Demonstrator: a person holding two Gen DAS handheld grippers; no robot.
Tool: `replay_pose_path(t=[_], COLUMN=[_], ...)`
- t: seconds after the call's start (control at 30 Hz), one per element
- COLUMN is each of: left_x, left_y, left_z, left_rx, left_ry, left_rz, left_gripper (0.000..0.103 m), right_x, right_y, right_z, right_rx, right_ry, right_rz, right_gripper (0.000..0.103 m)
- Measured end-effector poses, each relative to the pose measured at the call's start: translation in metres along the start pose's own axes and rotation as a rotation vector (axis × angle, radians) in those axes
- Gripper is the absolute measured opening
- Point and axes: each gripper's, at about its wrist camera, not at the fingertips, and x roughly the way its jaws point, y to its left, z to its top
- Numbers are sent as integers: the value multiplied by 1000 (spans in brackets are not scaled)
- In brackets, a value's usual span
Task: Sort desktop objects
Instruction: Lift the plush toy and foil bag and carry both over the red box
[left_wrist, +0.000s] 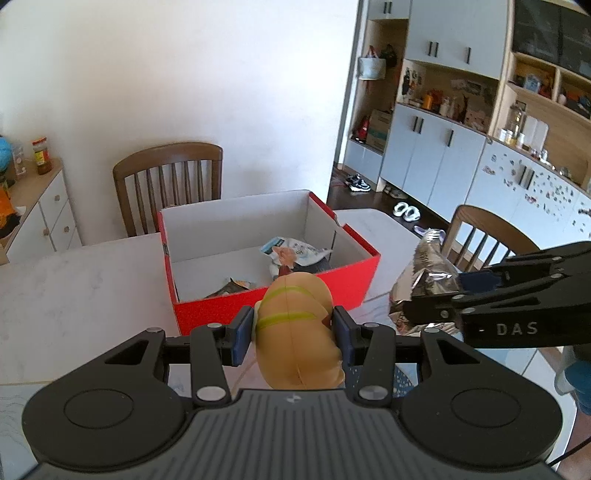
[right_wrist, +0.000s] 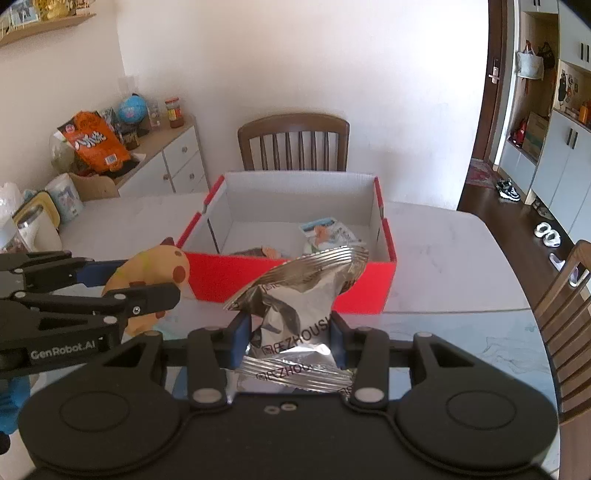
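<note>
My left gripper (left_wrist: 293, 334) is shut on a tan soft toy (left_wrist: 299, 332) with yellow-green stripes, held above the table just in front of the red box (left_wrist: 332, 280). Seen from the right wrist view, the same toy (right_wrist: 155, 273) shows brown spots between the left gripper's fingers (right_wrist: 147, 299). My right gripper (right_wrist: 291, 341) is shut on a crinkled silver snack packet (right_wrist: 295, 306), also short of the box (right_wrist: 229, 273). That packet (left_wrist: 424, 280) hangs at the right in the left wrist view. Inside the open box lie a white-blue packet (right_wrist: 327, 234) and another wrapper (left_wrist: 231, 286).
The box stands on a pale marble table (left_wrist: 81, 280). Wooden chairs stand behind the box (right_wrist: 293, 142) and at the table's right side (right_wrist: 565, 314). A white sideboard (right_wrist: 166, 162) with an orange bag, globe and jars is at the left. Cans and a container sit at the table's left edge (right_wrist: 37, 221).
</note>
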Motion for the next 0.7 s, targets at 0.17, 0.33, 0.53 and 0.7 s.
replay_pose_path(t=[0.17,0.33,0.53,0.7], left_x=[1,5,13,27], left_y=[2,5,7,10], left_z=[13,30,48,59], left_rx=[-22,-45,-31,-21], left_ry=[9,13,-6,-7], left_rz=[11,15,20,31], left_gripper=[45,45,45,45], right_x=[-6,-10,1,14], right_y=[-2,-4,-7,-10], right_z=[13,28,42,53], right_rx=[-1,-18,-39,-55], right_ry=[-12,-31,-33,-31], right_rz=[6,17,19,27], right_gripper=[43,43,43,43])
